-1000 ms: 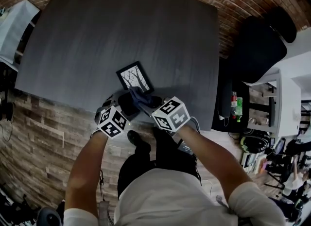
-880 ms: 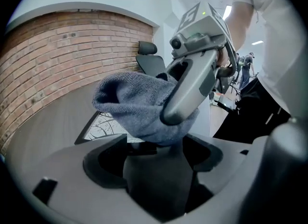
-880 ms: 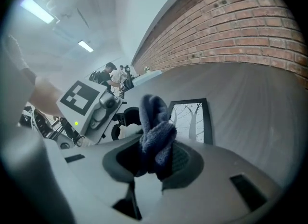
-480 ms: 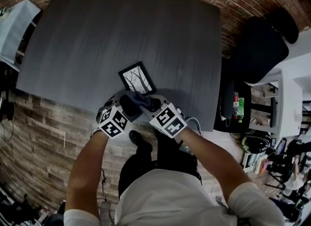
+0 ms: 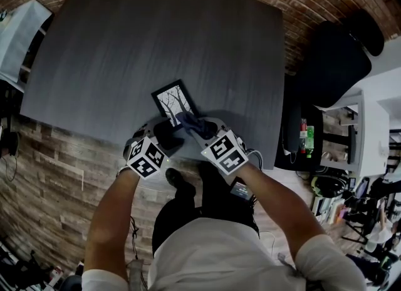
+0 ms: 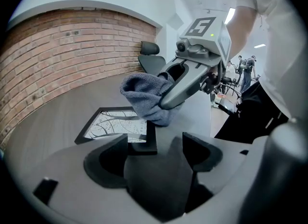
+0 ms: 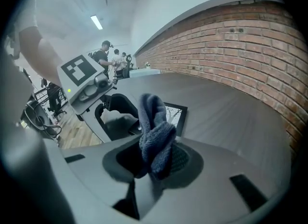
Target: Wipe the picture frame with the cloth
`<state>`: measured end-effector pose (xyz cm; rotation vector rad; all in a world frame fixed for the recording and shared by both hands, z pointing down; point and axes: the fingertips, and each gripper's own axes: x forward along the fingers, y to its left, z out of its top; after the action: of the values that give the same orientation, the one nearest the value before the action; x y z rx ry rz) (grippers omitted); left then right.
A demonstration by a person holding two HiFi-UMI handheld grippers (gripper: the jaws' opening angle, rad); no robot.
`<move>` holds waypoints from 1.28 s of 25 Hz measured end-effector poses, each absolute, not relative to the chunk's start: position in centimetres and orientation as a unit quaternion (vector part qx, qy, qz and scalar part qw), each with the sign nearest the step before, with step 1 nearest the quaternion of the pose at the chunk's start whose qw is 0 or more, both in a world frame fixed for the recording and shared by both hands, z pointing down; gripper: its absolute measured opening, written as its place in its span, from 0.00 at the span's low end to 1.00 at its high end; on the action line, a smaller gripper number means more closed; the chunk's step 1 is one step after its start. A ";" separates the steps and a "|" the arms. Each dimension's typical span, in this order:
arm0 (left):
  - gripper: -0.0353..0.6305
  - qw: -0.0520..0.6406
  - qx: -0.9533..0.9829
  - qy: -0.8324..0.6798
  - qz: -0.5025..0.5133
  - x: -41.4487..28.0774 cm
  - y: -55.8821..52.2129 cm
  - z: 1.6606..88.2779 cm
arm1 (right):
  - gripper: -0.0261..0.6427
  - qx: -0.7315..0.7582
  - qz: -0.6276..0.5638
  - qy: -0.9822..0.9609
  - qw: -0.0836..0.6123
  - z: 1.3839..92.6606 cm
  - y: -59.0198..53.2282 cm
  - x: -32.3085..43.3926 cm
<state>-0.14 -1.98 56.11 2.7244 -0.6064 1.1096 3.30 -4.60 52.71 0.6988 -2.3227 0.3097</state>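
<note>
A small black picture frame with a tree print lies flat on the dark grey table, near its front edge. My right gripper is shut on a bunched blue-grey cloth, which rests at the frame's near right corner. In the left gripper view the cloth hangs over the frame, held by the right gripper. My left gripper stands open, the frame's near corner lying between its jaws against the left one. In the right gripper view the cloth fills the jaws, with the frame beyond.
A black office chair stands right of the table. A white cabinet and bottles are at the right, a white unit at the far left. The table's front edge runs under my grippers.
The right gripper has carried the cloth a little to the right, onto the frame's near right corner. The left gripper has barely moved.
</note>
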 end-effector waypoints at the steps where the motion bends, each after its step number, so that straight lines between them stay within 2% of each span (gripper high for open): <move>1: 0.58 0.069 0.905 -0.201 0.369 -0.1 -2.0 56.1 | 0.19 0.272 0.117 -0.892 0.342 52.7 -4.7 3.5; 22: 0.58 0.094 0.901 -0.235 0.353 0.2 -2.4 55.8 | 0.19 0.357 0.092 -0.852 0.371 51.0 -10.9 9.0; 28: 0.57 0.044 0.901 -0.263 0.341 0.8 -3.5 54.6 | 0.19 0.354 0.110 -0.862 0.345 49.2 -14.2 5.9; 29: 0.54 0.039 0.901 -0.268 0.339 0.9 -3.8 54.4 | 0.19 0.352 0.115 -0.865 0.339 48.9 -14.7 5.1; 31: 0.33 0.036 0.897 -0.274 0.344 0.9 -4.3 54.4 | 0.19 0.347 0.124 -0.869 0.329 48.6 -15.7 3.5; 32: 0.29 0.039 0.896 -0.277 0.346 0.9 -4.5 54.6 | 0.19 0.343 0.129 -0.871 0.326 48.5 -16.1 2.6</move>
<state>0.87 -4.51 54.57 2.7454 -0.8483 1.0598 2.62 -16.13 48.54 0.8987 -2.2833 0.3380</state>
